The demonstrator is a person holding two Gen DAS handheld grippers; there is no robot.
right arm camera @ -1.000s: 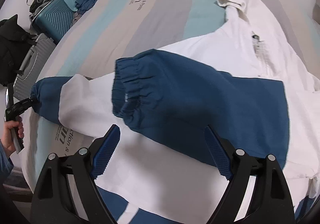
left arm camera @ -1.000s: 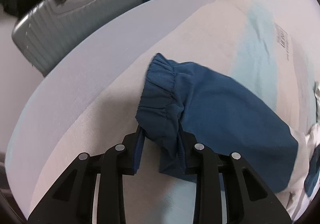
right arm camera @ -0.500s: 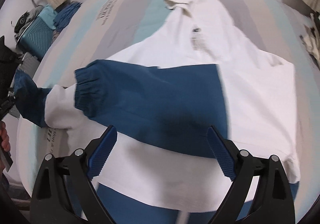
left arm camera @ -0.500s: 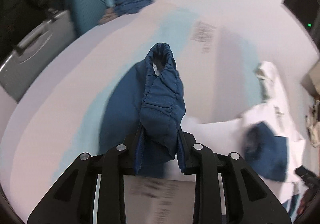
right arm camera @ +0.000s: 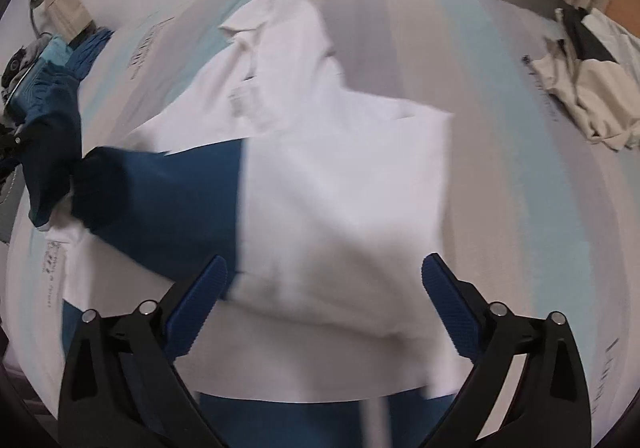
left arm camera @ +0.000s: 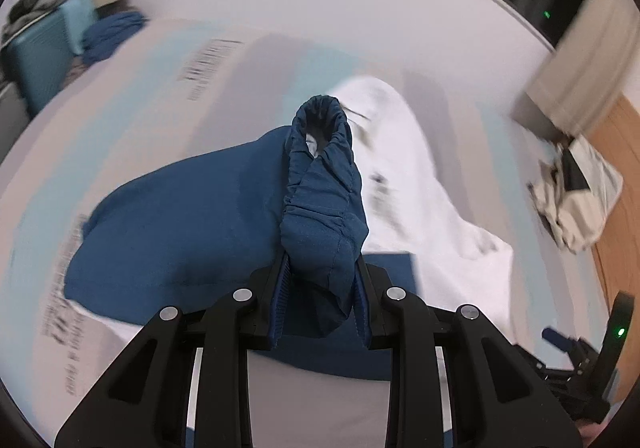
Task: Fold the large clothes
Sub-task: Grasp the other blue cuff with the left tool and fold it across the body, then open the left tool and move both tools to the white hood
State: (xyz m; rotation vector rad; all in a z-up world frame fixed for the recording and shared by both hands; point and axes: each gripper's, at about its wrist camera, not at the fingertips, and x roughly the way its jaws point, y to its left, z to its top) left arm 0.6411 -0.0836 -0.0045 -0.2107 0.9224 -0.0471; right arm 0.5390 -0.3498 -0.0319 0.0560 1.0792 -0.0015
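A white hooded jacket [right arm camera: 340,176] with dark blue sleeves lies spread on the bed. One blue sleeve [right arm camera: 168,208] is folded across its chest. My left gripper [left arm camera: 320,280] is shut on the gathered cuff of the other blue sleeve [left arm camera: 320,184] and holds it up over the jacket's white body [left arm camera: 400,152]. The lifted sleeve [right arm camera: 48,136] shows at the left edge of the right wrist view. My right gripper [right arm camera: 324,288] hovers above the white front, its jaws opening wide with only flat cloth below and nothing pinched. It also shows in the left wrist view, where the right gripper [left arm camera: 580,360] sits low right.
The bed [left arm camera: 224,80] has a sheet striped grey, white and pale blue. A teal suitcase [left arm camera: 36,60] and a blue cloth pile [left arm camera: 112,36] stand at its far left. A crumpled cream and black garment [right arm camera: 592,88] lies at the right edge, near wooden boards [left arm camera: 624,208].
My left gripper has carried the blue cuff from the bed's left edge up and across over the jacket. My right gripper has slid right, off the folded sleeve, and its jaws stand wider.
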